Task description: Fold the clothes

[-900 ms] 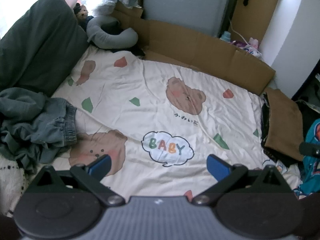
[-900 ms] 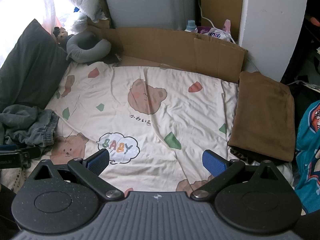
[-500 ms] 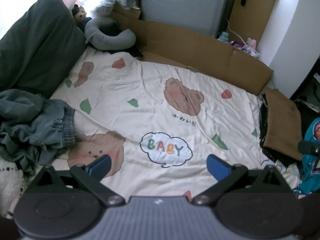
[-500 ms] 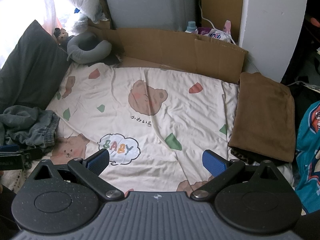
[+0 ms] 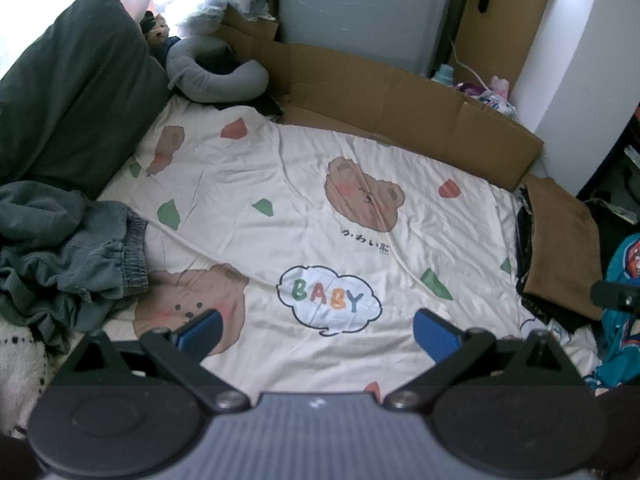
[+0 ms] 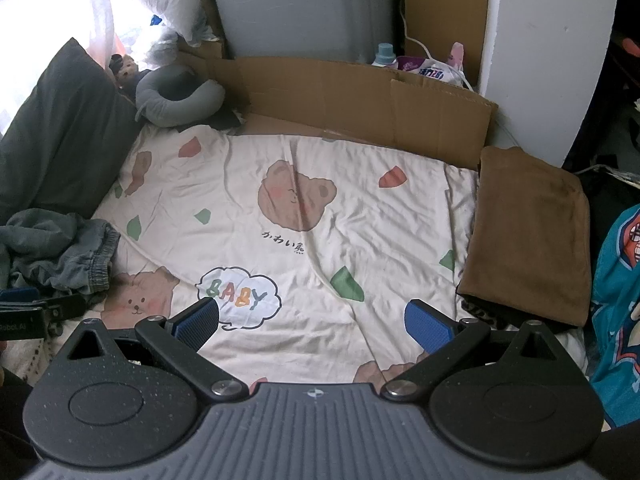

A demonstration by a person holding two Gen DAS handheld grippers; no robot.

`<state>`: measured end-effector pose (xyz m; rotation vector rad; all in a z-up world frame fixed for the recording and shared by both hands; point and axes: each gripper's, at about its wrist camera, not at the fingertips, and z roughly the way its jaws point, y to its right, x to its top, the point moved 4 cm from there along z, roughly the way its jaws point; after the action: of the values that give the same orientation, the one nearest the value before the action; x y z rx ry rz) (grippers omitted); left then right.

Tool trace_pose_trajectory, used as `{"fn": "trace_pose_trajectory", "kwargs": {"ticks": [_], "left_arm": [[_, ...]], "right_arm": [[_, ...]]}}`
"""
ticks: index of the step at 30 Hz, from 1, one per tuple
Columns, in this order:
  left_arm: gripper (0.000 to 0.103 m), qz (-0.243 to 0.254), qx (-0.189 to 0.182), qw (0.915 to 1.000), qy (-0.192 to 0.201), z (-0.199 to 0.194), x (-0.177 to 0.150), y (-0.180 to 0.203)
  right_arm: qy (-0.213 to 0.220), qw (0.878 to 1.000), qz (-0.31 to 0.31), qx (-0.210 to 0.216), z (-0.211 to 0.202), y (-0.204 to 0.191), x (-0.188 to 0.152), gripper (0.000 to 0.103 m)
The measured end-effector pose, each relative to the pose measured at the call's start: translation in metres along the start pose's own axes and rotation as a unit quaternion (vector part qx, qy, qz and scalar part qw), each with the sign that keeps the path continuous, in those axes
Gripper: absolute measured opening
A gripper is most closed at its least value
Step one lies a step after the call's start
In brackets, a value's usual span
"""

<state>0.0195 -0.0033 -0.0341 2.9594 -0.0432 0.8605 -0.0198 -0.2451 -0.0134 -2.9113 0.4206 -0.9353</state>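
Both claws idle over the bed. Left gripper [image 5: 316, 326] jaws wide, nothing btwn the blue pads. Right gripper [image 6: 312, 320] same: wide, empty. Both tilt down at the bear-print sheet [image 5: 320, 208], which I read as the folding surface since its middle is bare.

Unfolded stuff: crumpled grey-green pile [image 5: 60, 256] at the bed's left edge, just in front of the dark pillow [image 5: 68, 104]. Top piece looks like pants w/ an elastic waistband [image 5: 134, 252]; can't tell how many garments are in there. Prob dumped there as the to-do heap.

Done stack, my guess: brown folded garment [image 6: 528, 236] flat at the bed's right edge, on top of smth dark, kept clear of the work area. Teal printed fabric [image 6: 616, 304] further right, off the edge; status unclear.

Cardboard [image 6: 360, 100] lines the far edge, grey neck pillow [image 6: 176, 100] in the far-left corner.

Next, imo: left claw goes for the pile, waistband is the easiest grab.
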Motion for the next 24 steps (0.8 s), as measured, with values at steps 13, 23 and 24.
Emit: {"fn": "trace_pose_trajectory", "kwargs": {"ticks": [13, 23, 24], "left_arm": [[0.102, -0.003, -0.001, 1.0, -0.004, -0.0002, 0.0004, -0.001], [0.102, -0.009, -0.003, 1.0, 0.0, -0.0033, 0.0032, -0.0069], [0.102, -0.009, -0.002, 1.0, -0.001, -0.0032, 0.003, -0.0071]], "right_arm": [[0.001, 1.0, -0.001, 0.001, 0.0013, -0.0004, 0.0001, 0.102], [0.003, 1.0, -0.012, -0.002, 0.0019, -0.0047, -0.0012, 0.102], [0.003, 1.0, -0.012, -0.002, 0.0018, -0.0048, -0.0011, 0.102]]}}
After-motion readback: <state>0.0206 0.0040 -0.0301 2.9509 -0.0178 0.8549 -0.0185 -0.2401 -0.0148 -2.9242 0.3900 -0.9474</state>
